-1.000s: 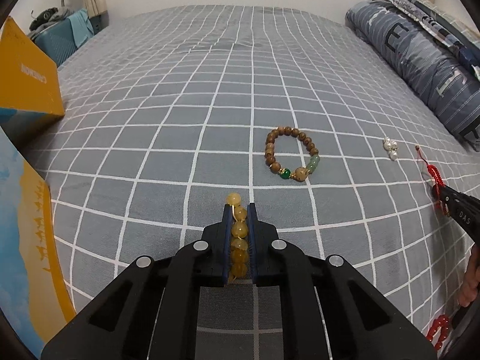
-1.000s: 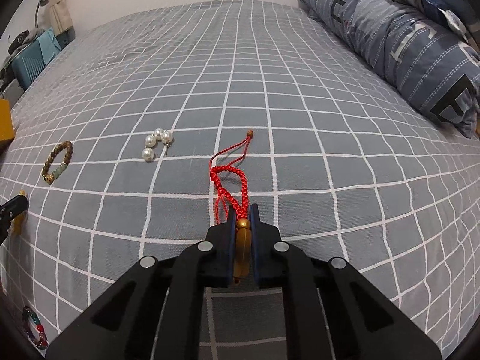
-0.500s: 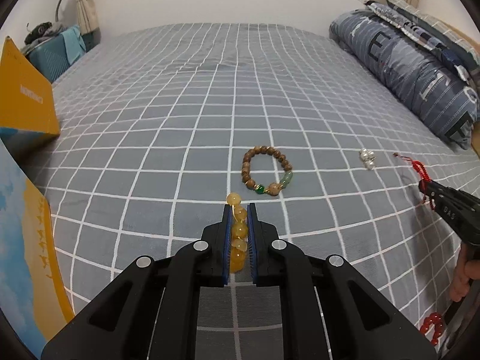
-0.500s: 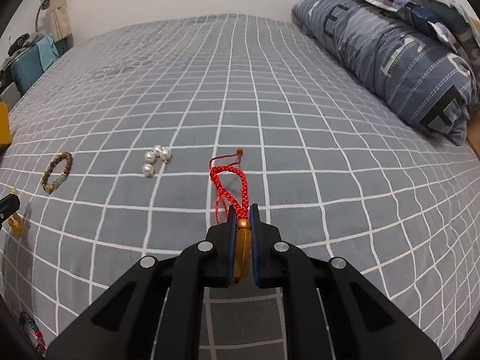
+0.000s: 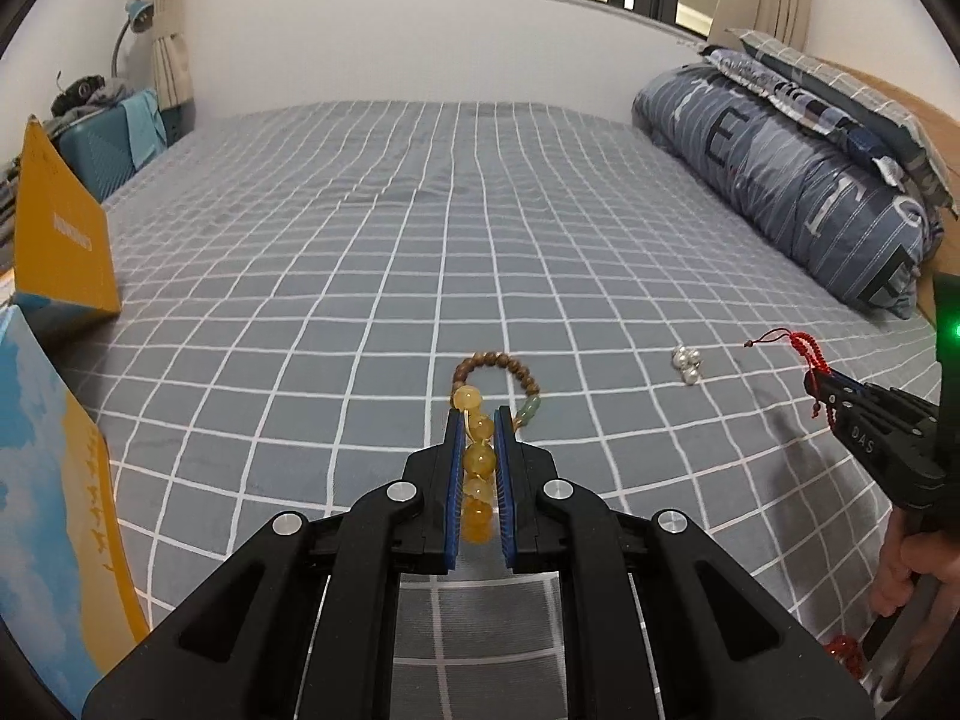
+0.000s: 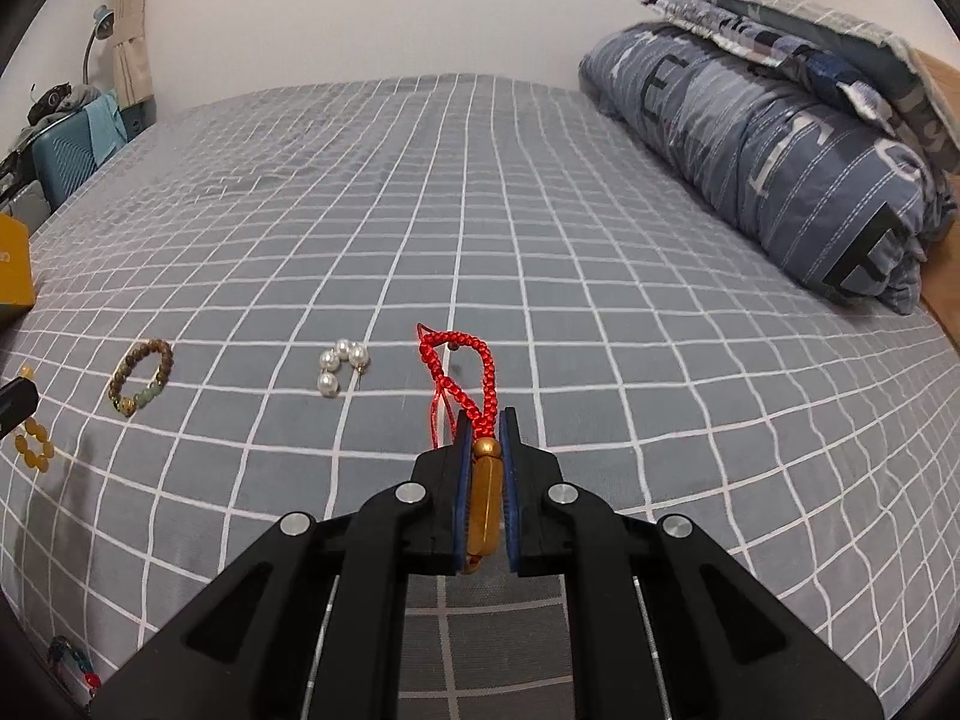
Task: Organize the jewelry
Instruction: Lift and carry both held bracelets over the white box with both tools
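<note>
Both pieces were held up off the checked bedspread [image 5: 360,276] at this point, so a drop looked like the main worry. The left gripper [image 5: 478,420] was clamped on the yellow bead bracelet [image 5: 477,462], but only a few beads were pinched and 1 stuck out past the tips, so round beads could probably be squeezed out by a jolt. The right gripper [image 6: 485,420] was closed on the amber pendant [image 6: 485,498], its red braided cord [image 6: 459,366] left dangling, which could likely get snagged. The wooden bracelet [image 5: 498,369] and pearls [image 6: 339,363] were left lying on the bed, near each other.
</note>
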`<state>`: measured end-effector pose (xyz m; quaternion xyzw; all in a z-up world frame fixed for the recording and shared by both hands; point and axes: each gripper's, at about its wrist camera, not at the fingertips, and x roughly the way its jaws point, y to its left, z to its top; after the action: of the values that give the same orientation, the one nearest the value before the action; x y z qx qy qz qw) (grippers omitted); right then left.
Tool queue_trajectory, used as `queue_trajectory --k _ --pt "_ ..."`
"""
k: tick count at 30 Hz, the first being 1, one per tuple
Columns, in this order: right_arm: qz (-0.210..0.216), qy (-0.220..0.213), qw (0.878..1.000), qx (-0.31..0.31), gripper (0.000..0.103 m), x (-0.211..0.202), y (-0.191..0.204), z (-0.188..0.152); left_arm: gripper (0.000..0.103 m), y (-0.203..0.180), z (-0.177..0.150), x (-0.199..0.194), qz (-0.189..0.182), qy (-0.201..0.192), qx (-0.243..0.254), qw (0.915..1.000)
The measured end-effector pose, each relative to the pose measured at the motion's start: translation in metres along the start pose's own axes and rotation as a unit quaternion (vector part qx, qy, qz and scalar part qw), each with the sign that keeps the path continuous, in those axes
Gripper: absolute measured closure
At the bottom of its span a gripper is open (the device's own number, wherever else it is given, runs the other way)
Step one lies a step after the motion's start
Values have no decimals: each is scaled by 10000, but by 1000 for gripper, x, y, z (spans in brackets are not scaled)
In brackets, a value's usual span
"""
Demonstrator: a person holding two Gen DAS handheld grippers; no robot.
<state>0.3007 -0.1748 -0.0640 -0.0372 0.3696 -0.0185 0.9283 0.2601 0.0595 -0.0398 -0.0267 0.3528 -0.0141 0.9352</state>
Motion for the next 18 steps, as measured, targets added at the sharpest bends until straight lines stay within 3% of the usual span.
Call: queue_trajectory --k 18 --pt "87 -276 9995 -132 95 -26 16 2 94 -3 -1 -21 13 -160 -21 9999"
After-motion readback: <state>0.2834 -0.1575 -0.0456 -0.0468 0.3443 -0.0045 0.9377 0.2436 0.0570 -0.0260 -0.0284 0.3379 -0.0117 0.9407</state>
